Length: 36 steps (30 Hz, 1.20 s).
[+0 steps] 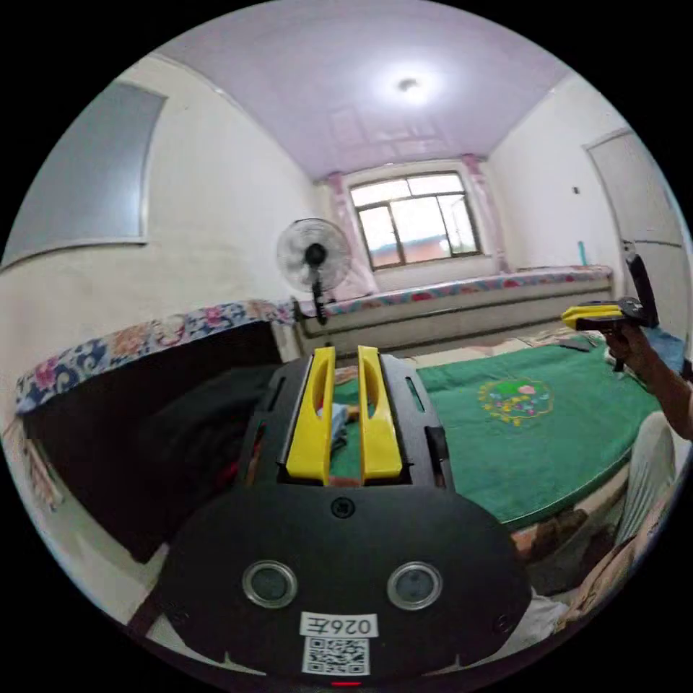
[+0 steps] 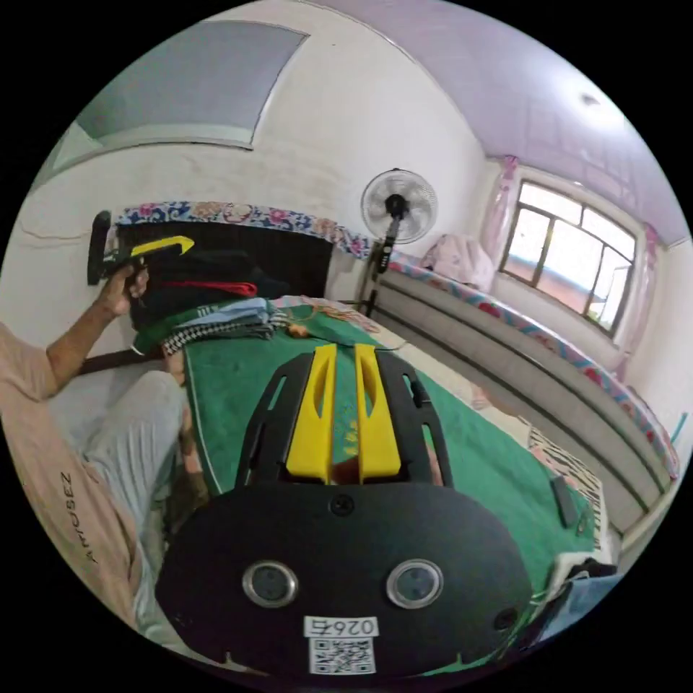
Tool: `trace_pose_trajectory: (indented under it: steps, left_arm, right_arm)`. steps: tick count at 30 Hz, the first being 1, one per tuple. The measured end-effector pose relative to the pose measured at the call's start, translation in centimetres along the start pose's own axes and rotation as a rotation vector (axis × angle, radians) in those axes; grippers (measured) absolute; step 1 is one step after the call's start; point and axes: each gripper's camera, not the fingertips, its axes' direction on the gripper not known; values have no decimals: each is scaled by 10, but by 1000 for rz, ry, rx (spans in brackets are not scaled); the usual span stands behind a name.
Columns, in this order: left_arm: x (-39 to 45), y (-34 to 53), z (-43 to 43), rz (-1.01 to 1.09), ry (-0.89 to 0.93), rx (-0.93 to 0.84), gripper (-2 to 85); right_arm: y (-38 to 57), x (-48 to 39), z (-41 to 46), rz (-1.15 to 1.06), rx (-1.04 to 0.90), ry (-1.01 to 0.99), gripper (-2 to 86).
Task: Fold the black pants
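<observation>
Bed [image 1: 577, 411] under a green blanket lies ahead in the left gripper view; left tongs [image 1: 345, 355] hover, slightly parted, empty. A fan [image 1: 314, 254] stands beyond. In the right gripper view, right tongs [image 2: 345, 350] likewise gape narrowly, empty; folded clothes [image 2: 216, 314] are piled at the bed's far end. Black pants can't be identified.

Right gripper [image 2: 345, 354] fingers slightly apart, empty, above green blanket [image 2: 231, 382], left gripper [image 2: 170, 245] raised near stacked clothes [image 2: 216, 317]

clothes pile [image 2: 209, 303]: black pants indistinguishable | person: cut off
</observation>
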Motion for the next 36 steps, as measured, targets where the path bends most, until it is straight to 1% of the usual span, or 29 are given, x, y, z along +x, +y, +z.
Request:
trace_pose_trajectory:
  steps: [1, 2, 3, 7, 8, 10, 11, 13, 15, 18, 22, 24, 26, 29, 31, 33, 34, 36]
  left_arm:
    - [-21, 3, -9, -29, -31, 0, 82]
    - [-58, 8, -23, -76, -76, -7, 98]
    - [-92, 11, -36, -125, -101, -18, 103]
    - [-179, 8, -65, -264, -110, -21, 117]
    - [-206, 3, -73, -316, -117, -8, 122]
    - [-248, -9, -80, -409, -156, -33, 132]
    - [-276, -19, -81, -456, -149, -57, 141]
    - [-319, -37, -82, -539, -79, -89, 161]
    - [-375, -62, -81, -662, 95, -97, 178]
    - [-434, -93, -76, -753, 242, -158, 202]
    - [-477, -121, -75, -786, 351, -231, 218]
    - [-497, -137, -72, -810, 467, -289, 222]
    - [-506, -150, -68, -807, 526, -354, 216]
    - [-520, -178, -82, -786, 535, -340, 201]
    - [-528, -194, -94, -761, 534, -306, 199]
    - [-538, -214, -104, -733, 567, -295, 206]
    - [-541, -219, -105, -733, 575, -298, 206]
    - [-553, -235, -109, -742, 585, -319, 192]
  right_arm:
    - [-13, -16, 37, 26, -12, -75, 34]
    - [-19, -24, 56, 36, -20, -111, 37]
    - [-31, -40, 93, 55, -40, -177, 44]
    - [-69, -94, 211, 126, -103, -365, 72]
    - [-74, -101, 227, 132, -114, -386, 74]
    - [-91, -128, 286, 162, -166, -422, 90]
    - [-95, -135, 299, 164, -175, -427, 93]
    - [-107, -161, 346, 171, -180, -433, 102]
    - [-117, -177, 377, 179, -173, -434, 105]
    - [-133, -201, 429, 187, -189, -444, 107]
    - [-147, -230, 501, 211, -233, -490, 108]
    - [-149, -243, 531, 210, -259, -490, 117]
    - [-149, -258, 561, 204, -285, -474, 128]
    - [-147, -281, 607, 184, -355, -463, 141]
    - [-144, -301, 640, 152, -451, -492, 146]
    - [-143, -315, 656, 109, -506, -487, 145]
    - [-142, -323, 661, 62, -519, -449, 142]
    - [-140, -331, 668, 30, -532, -434, 133]
